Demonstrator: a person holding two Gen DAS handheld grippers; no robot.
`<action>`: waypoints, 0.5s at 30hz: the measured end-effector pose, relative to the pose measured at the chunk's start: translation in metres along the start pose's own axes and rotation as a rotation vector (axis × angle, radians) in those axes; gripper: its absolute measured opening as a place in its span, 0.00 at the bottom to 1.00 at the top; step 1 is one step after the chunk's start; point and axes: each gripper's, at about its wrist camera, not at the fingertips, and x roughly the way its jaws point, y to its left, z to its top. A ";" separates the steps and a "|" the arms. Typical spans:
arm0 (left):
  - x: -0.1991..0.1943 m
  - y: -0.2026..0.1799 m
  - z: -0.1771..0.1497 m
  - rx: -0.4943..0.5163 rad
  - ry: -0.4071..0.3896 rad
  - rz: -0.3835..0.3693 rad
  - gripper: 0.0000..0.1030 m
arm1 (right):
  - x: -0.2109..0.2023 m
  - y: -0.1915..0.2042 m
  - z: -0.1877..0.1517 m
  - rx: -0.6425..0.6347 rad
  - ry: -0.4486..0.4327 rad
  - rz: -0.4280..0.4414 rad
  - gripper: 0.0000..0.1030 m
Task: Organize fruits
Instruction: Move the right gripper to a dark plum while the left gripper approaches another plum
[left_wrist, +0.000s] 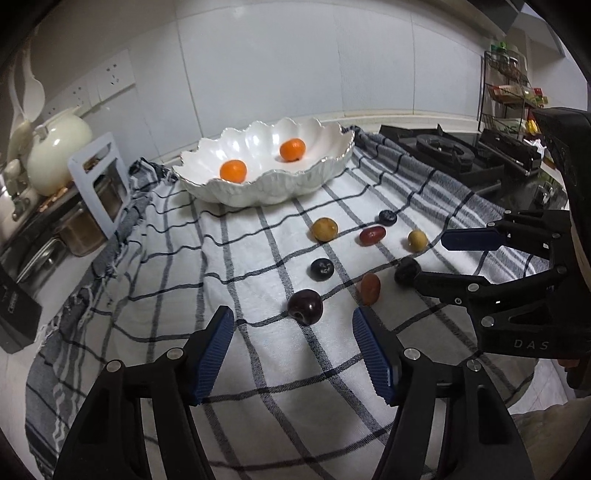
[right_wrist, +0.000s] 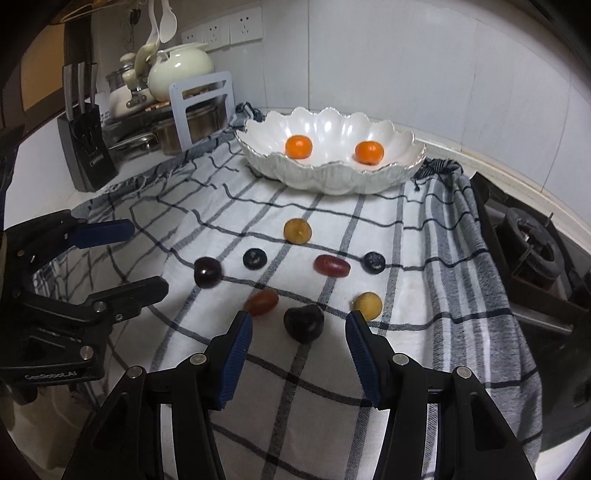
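A white scalloped bowl (left_wrist: 258, 197) (right_wrist: 332, 182) at the back of the checked cloth (left_wrist: 177, 266) holds two oranges (left_wrist: 233, 170) (right_wrist: 299, 146). Small fruits lie scattered on the cloth: dark cherries, blueberries (left_wrist: 322, 269), red grapes (left_wrist: 370, 288) and yellowish ones (right_wrist: 297, 231). My left gripper (left_wrist: 293, 319) is open, low over the cloth, with a dark cherry (left_wrist: 305, 306) just ahead of its tips. My right gripper (right_wrist: 299, 325) is open with another dark cherry (right_wrist: 303, 323) between its tips, gaps on both sides. Each gripper shows in the other's view (left_wrist: 432, 260) (right_wrist: 144, 258).
A gas stove (left_wrist: 443, 151) (right_wrist: 528, 247) borders the cloth on the right, with a spice rack (left_wrist: 509, 92) behind it. On the left stand a knife block (right_wrist: 85, 147), a cream teapot (right_wrist: 181, 66), a pot and a grey stand (right_wrist: 203, 107).
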 end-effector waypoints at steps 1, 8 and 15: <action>0.004 0.000 0.000 0.004 0.005 -0.004 0.62 | 0.002 -0.001 -0.001 0.001 0.004 0.002 0.52; 0.021 0.000 0.004 0.026 0.011 -0.035 0.57 | 0.017 -0.006 -0.002 0.018 0.024 0.021 0.50; 0.039 0.001 0.003 0.025 0.036 -0.047 0.52 | 0.029 -0.008 -0.003 0.019 0.049 0.036 0.44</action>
